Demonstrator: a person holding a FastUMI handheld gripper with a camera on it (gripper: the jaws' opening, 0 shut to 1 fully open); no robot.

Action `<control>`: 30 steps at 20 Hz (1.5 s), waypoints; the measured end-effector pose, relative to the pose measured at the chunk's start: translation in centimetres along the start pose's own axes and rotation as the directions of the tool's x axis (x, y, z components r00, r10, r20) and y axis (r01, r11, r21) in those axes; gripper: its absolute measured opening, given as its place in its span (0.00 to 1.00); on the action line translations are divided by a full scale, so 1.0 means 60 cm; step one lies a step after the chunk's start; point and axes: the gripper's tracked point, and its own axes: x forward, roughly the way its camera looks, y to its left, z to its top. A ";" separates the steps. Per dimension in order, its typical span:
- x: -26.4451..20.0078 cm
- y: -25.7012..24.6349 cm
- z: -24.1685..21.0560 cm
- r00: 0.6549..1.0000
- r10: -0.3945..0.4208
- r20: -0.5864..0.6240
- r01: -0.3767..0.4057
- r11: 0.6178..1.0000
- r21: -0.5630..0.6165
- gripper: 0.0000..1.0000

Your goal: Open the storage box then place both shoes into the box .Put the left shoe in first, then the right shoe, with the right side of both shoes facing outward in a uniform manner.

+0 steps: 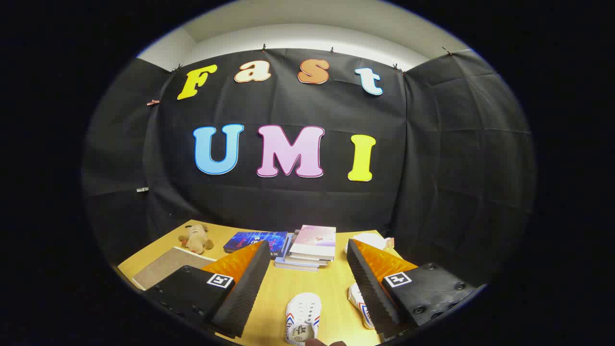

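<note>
claw (307, 283) spread wide, empty, above counter (288, 288). one shoe (302, 317) between fingers, second shoe (359, 302) touching right finger. risk: wrong shoe taken first, since left and right not distinguishable.

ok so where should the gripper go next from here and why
Probably lower the gripper toward the table. Its fingers are open and hold nothing, well above the two white shoes: one shoe lies between the fingers, the other is partly behind the right finger. Which shoe is the left one, I can't tell.
</note>
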 end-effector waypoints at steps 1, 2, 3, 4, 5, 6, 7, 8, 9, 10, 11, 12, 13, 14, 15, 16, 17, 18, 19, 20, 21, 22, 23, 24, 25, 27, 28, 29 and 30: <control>0.001 -0.004 0.002 1.000 -0.004 0.003 0.004 1.000 -0.002 0.98; 0.004 -0.007 0.002 1.000 -0.010 0.005 0.010 1.000 -0.002 0.98; 0.007 -0.011 0.003 1.000 -0.019 0.007 0.019 1.000 0.002 0.98; 0.011 -0.015 0.004 1.000 -0.026 0.008 0.026 1.000 0.010 0.97; 0.014 -0.016 0.006 0.999 -0.032 0.007 0.032 0.999 0.018 0.98; 0.015 -0.017 0.009 0.999 -0.035 0.008 0.035 0.999 0.023 0.97; 0.016 -0.017 0.011 0.999 -0.037 0.011 0.037 0.999 0.024 0.98; 0.015 -0.020 0.012 0.999 -0.038 0.014 0.037 0.999 0.023 0.98; 0.014 -0.019 0.010 0.999 -0.034 0.012 0.034 0.999 0.023 0.98; 0.015 -0.020 0.003 0.999 -0.038 -0.001 0.038 0.999 0.026 0.97; 0.013 -0.019 -0.005 0.999 -0.032 -0.015 0.033 0.999 0.032 0.98; 0.013 -0.015 -0.010 0.999 -0.024 -0.025 0.025 0.999 0.037 0.98; 0.013 -0.014 -0.014 0.999 -0.021 -0.036 0.023 0.999 0.041 0.98; 0.015 -0.015 -0.017 0.999 -0.016 -0.041 0.018 0.999 0.042 0.98; 0.014 -0.014 -0.019 0.999 -0.012 -0.046 0.014 0.999 0.044 0.98; 0.015 -0.014 -0.022 0.999 -0.009 -0.050 0.011 0.999 0.046 0.98; 0.016 -0.015 -0.025 0.999 -0.005 -0.054 0.008 0.999 0.050 0.98; 0.016 -0.014 -0.029 0.998 -0.003 -0.059 0.006 0.999 0.054 0.98; 0.017 -0.014 -0.034 0.998 0.002 -0.070 0.002 0.998 0.059 0.98; 0.018 -0.010 -0.042 0.997 0.012 -0.082 -0.007 0.998 0.064 0.98; 0.019 -0.007 -0.048 0.995 0.022 -0.096 -0.015 0.998 0.068 0.98; 0.021 -0.004 -0.055 0.994 0.034 -0.108 -0.027 0.997 0.074 0.98; 0.023 0.000 -0.060 0.991 0.050 -0.122 -0.040 0.996 0.085 0.98; 0.025 0.006 -0.067 0.988 0.068 -0.137 -0.055 0.993 0.102 0.98; 0.027 0.009 -0.073 0.985 0.085 -0.149 -0.067 0.991 0.119 0.98; 0.029 0.024 -0.092 0.973 0.135 -0.189 -0.106 0.981 0.160 0.98; 0.033 0.032 -0.105 0.963 0.168 -0.211 -0.129 0.974 0.185 0.99; 0.032 0.042 -0.116 0.952 0.202 -0.232 -0.153 0.965 0.212 0.99; 0.029 0.052 -0.129 0.938 0.237 -0.255 -0.177 0.955 0.237 0.98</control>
